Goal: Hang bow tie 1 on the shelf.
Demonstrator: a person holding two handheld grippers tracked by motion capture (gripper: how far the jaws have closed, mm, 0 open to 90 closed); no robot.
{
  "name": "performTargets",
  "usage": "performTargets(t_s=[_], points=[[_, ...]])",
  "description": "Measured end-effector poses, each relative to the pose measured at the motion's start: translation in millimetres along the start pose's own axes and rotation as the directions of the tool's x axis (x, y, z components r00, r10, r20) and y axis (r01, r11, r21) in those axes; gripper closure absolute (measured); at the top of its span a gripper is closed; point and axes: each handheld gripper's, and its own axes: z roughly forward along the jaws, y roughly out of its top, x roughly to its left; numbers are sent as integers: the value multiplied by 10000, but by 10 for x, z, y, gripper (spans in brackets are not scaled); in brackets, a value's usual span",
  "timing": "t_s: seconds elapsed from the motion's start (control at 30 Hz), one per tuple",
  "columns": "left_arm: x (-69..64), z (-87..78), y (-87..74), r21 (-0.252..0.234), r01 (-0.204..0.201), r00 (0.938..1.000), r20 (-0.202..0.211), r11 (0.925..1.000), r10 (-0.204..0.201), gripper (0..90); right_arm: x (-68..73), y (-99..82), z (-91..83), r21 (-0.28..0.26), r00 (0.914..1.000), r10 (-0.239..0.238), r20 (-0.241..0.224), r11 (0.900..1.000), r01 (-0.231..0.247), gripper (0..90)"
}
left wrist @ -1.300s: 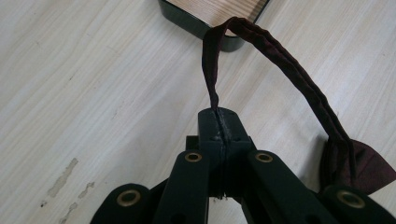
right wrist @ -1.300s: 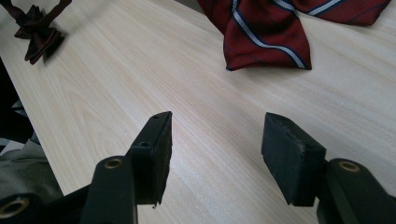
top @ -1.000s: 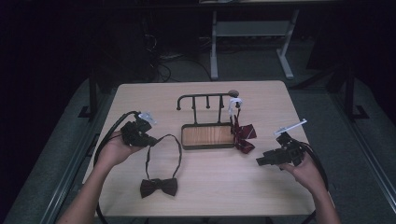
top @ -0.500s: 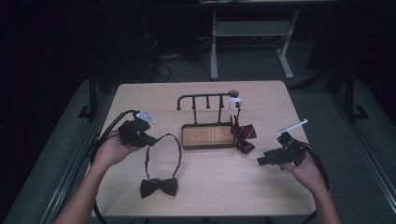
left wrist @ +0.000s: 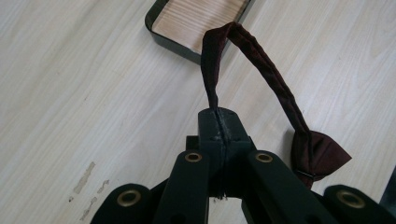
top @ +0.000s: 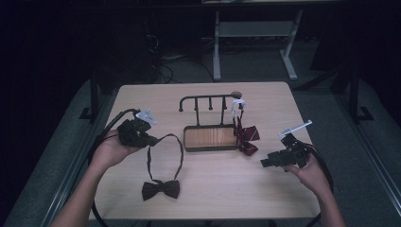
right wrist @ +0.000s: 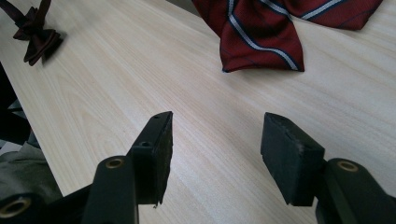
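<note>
A dark maroon bow tie lies near the table's front, its neck strap looping up toward my left gripper. That gripper is shut on the strap, which hangs in a loop above the tabletop, with the bow lower right. A red striped bow tie hangs by a white clip from the black rack and drapes onto the table. My right gripper hovers in front of it, open and holding nothing; the striped bow tie lies just beyond its jaws.
The rack stands on a black tray with a wooden base at the table's middle. A person's forearms come in from the bottom. Cables trail from both grippers. The light wood tabletop ends at a front edge near the hands.
My left gripper has risen slightly with the strap, lifting the loop a little. The right gripper has stayed where it was.
</note>
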Motion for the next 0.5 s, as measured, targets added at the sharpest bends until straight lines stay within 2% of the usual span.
performTargets(t_s=[0.5], points=[[-72,-155,78,-128,-289,9996,-12,9995,289,899,11,14,3,10,10000,-96,-22,10000,96,434]])
